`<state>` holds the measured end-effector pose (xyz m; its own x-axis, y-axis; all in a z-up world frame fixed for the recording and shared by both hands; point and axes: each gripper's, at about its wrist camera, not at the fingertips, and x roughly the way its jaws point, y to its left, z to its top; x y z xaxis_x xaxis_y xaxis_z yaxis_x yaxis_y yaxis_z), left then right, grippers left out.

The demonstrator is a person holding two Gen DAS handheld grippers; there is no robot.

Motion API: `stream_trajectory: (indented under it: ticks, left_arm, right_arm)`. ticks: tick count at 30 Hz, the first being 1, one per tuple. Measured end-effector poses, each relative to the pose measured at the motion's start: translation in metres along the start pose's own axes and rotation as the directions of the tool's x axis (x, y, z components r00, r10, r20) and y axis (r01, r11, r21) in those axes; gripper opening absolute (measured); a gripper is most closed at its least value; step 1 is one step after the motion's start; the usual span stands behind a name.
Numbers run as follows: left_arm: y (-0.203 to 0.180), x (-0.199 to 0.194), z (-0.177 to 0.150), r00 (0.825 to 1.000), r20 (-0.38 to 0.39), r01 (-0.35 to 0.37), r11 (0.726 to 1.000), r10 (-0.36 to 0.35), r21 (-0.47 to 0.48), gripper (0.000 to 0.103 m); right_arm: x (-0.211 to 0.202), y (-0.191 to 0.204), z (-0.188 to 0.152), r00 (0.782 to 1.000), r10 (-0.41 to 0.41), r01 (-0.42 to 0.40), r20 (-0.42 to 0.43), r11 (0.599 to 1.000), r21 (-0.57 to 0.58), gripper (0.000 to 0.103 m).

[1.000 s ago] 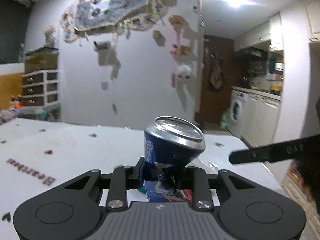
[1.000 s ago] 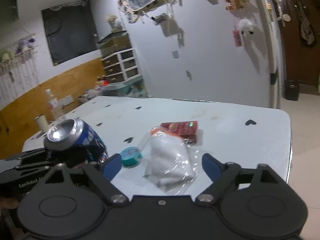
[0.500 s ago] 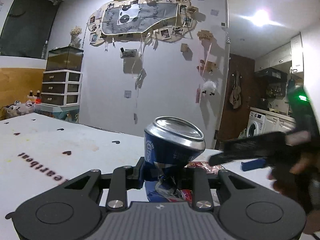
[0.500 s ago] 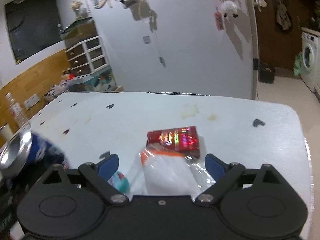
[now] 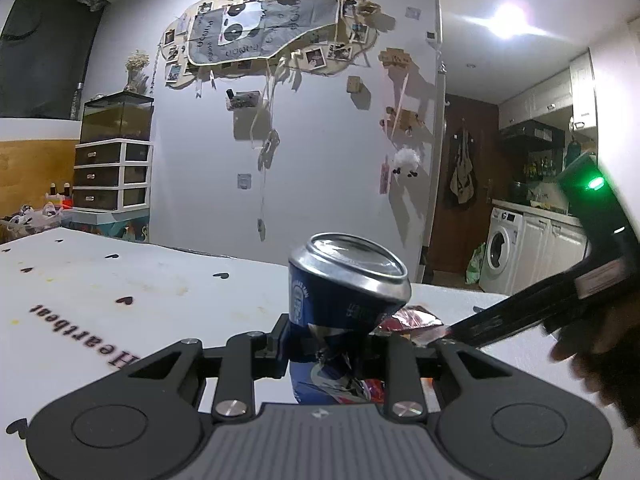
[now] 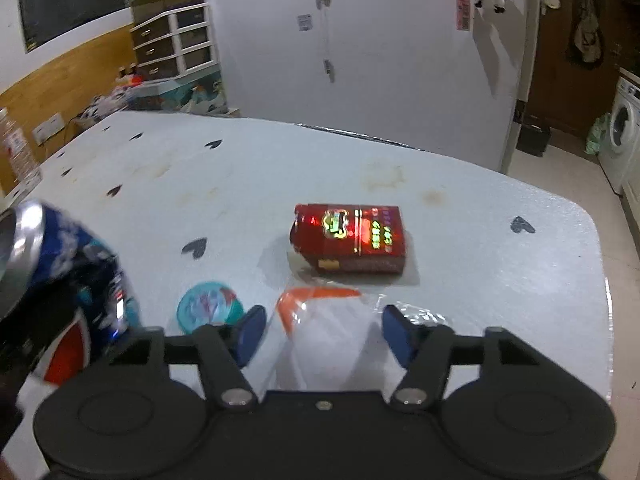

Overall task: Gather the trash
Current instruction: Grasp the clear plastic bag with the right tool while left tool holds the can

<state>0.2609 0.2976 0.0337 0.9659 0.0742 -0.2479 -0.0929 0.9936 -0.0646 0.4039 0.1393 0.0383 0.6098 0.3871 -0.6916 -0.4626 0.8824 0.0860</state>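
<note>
Right gripper has swung from near can toward bag; jaws have just been closing, bag between blue pads, no firm pinch visible yet. Left gripper clamps crushed can at dented waist, raised above table. Red box lies just beyond bag; teal lid beside left pad. We judge bag light, soft, slippery film: pinch bunched middle, not loose edge. Box light, stiff: grip across narrow sides.

"Heartbear" is printed upside down near the table's left edge; other lettering is unreadable.
</note>
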Motion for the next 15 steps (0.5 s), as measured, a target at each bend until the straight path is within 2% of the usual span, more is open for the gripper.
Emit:
stream_trajectory:
  ticks: [3,8,12,15]
  left_arm:
    - [-0.005,0.0,-0.002,1.0,-0.009,-0.019,1.0,0.019,0.023,0.03]
    - [-0.015,-0.005,-0.007,0.999,-0.022,-0.027,0.999,0.028,0.042,0.03]
    - [-0.026,-0.014,-0.01,1.0,-0.027,0.006,1.0,-0.006,0.03,0.03]
    - [-0.032,-0.021,-0.01,0.999,-0.027,0.031,1.0,-0.031,-0.002,0.03]
  right_arm:
    - [-0.021,-0.006,-0.004,1.0,0.015,-0.015,0.022,1.0,-0.026,0.025]
    - [-0.05,-0.011,-0.015,1.0,-0.006,0.009,0.028,0.994,-0.107,0.017]
    - [-0.075,-0.014,-0.025,0.998,-0.007,0.016,0.066,0.991,-0.134,0.012]
    - [-0.097,-0.02,-0.029,0.995,0.023,-0.011,0.099,0.993,-0.117,0.009]
